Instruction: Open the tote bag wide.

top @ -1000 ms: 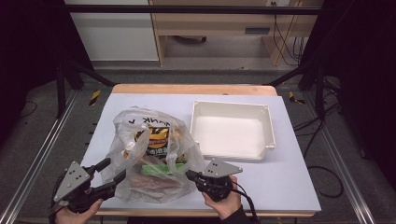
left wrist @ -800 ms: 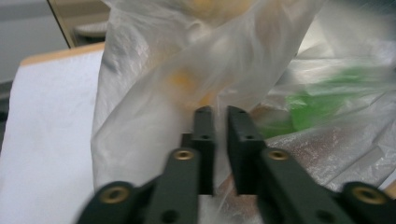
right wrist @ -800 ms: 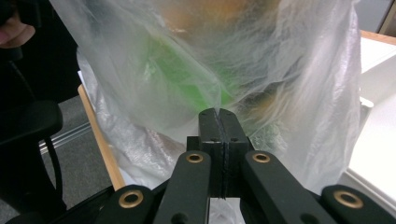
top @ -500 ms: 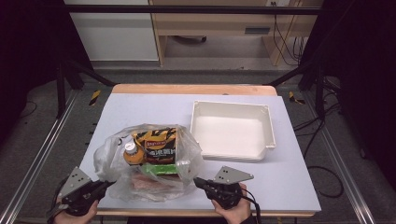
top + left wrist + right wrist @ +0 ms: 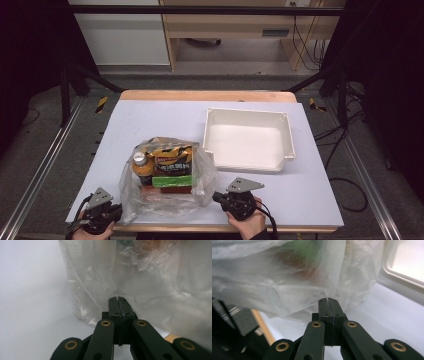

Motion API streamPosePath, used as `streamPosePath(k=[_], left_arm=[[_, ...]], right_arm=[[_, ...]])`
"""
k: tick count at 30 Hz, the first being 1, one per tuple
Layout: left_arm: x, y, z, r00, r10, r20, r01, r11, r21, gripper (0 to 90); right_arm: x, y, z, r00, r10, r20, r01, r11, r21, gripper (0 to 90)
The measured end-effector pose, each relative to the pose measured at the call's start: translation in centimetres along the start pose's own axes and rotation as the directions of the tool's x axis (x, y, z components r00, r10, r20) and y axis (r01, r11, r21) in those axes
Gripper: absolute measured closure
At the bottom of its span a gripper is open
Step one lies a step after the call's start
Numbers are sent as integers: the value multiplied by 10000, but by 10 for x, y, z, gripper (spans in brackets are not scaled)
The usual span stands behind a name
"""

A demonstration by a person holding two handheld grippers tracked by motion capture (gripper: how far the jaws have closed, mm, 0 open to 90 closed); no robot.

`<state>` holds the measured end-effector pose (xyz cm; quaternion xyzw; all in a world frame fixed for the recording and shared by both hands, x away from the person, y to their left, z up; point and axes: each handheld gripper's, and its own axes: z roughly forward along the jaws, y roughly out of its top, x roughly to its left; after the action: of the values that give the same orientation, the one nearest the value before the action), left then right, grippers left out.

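Pale blue surface, near edge: clear plastic bag of snacks between both hand-held grippers. Left hand-held gripper pinches bag's left corner film; right hand-held gripper pinches right corner. White tray beyond, right.

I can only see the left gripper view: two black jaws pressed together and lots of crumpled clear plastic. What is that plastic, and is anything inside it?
Observer: It's a plastic bag lying on the table. The high view shows a bottle, an orange-yellow snack packet and a green packet inside.
Operator: Is anything else holding it?
Observer: Yes. The right gripper is at the bag's other side, jaws shut, with a bit of the film pinched at their tips.
Operator: Anything else on the table?
Observer: An empty white tray, close beside the bag on its right in the high view.
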<state>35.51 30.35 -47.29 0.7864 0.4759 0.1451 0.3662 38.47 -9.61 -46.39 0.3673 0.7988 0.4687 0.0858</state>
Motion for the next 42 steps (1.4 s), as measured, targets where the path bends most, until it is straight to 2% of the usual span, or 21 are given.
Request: streamPosePath(k=[5,7,9,11,14,18,21,24,27,29,31,32,35,36,39,41,42], left_arm=[[0,-2,4,9999,69,96,-69,10000,31,899],[0,-2,4,9999,71,120,-71,10000,32,899],[-1,-3,1,9993,200,318,-205,9997,128,900],[-1,-3,1,9979,218,618,-235,9994,273,900],[-1,-3,3,9968,205,777,-233,9991,343,900],[-1,-1,5,9988,193,455,-197,9998,90,900],[0,-1,5,9994,187,278,-187,9998,8,899],[-2,-1,6,9995,248,209,-248,9997,-7,898],[-2,-1,6,9995,222,213,-222,9998,-25,895],[-2,-1,5,9995,254,197,-253,9997,-23,891],[-2,-1,5,9995,271,185,-270,9996,-27,889],[-2,-1,5,9995,261,179,-261,9997,-33,886],[-2,-1,5,9994,313,161,-312,9995,-50,883],[-2,-1,5,9993,346,148,-345,9994,-58,881],[-1,-1,5,9991,404,118,-402,9991,-111,875],[-1,-1,4,9991,422,85,-420,9990,-171,869],[-1,-1,4,9990,442,79,-441,9989,-188,865]], right_arm=[[-1,2,14,9983,2,576,-19,9996,295,900],[-1,2,15,9981,9,619,-33,9992,397,900],[1,2,17,9975,-137,692,89,9976,688,900],[1,1,15,9979,-27,653,-28,9963,853,900],[-2,1,15,9972,19,752,-76,9971,758,900],[-1,0,26,9944,-333,1000,274,9979,590,900],[0,0,29,9955,-296,903,254,9985,476,885],[-4,-1,20,9967,-315,746,301,9994,193,778],[-10,0,-6,9989,-286,377,310,9974,-654,666],[-13,2,-19,9990,-295,348,331,9936,-1078,629],[-14,9,-37,9989,-336,327,386,9850,-1680,605],[-14,17,-49,9980,-474,428,555,9749,-2157,582],[-11,35,-66,9963,-695,502,809,9554,-2839,542],[-9,45,-71,9952,-784,590,930,9455,-3122,521],[-4,72,-76,9926,-998,698,1185,9232,-3655,468],[-1,91,-73,9926,-1018,662,1198,9096,-3978,433],[1,99,-70,9925,-1044,643,1215,9062,-4050,420]])
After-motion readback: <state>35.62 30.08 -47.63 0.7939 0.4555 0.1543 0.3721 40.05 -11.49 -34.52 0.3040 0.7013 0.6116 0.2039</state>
